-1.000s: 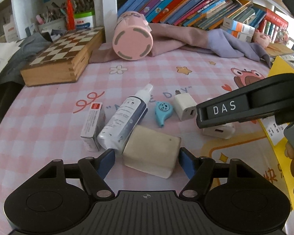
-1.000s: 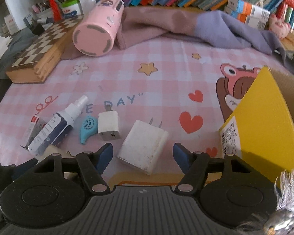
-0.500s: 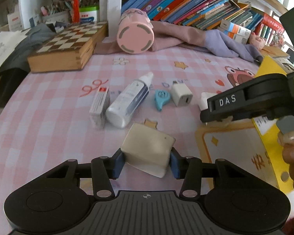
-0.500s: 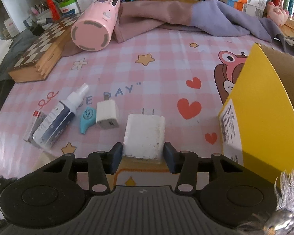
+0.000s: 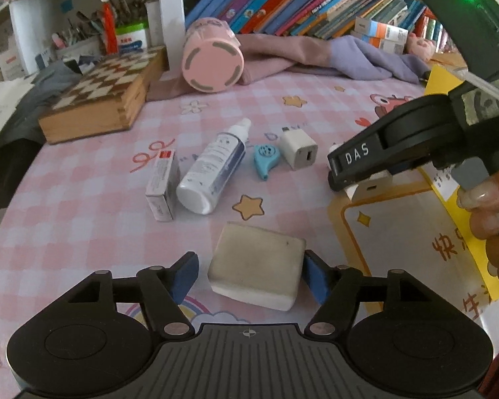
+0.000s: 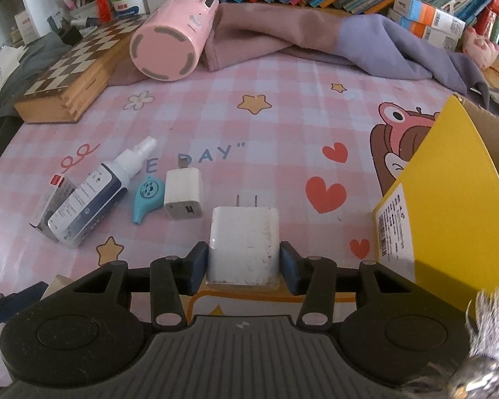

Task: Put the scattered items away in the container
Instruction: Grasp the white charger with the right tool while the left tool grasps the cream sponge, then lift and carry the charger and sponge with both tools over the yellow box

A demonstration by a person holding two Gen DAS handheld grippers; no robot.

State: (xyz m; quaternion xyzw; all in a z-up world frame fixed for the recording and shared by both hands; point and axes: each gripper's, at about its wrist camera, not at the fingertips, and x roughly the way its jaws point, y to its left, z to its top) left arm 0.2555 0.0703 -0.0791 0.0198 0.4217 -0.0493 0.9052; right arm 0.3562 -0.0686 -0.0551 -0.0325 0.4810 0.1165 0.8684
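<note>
The yellow box (image 6: 449, 206) stands right of the right gripper (image 6: 243, 264), whose jaws press both sides of the big white charger (image 6: 243, 242); a smooth casing held near its rear edge could slip on lifting. The left gripper (image 5: 249, 274) has open jaws; the beige block (image 5: 256, 266) lies between them, touching only the right one, so closing may skew it. Ahead on the surface (image 6: 282, 126): one spray bottle (image 5: 213, 169), one small carton (image 5: 163, 183), one small charger (image 5: 298, 149), one blue whistle (image 5: 264, 163).
</note>
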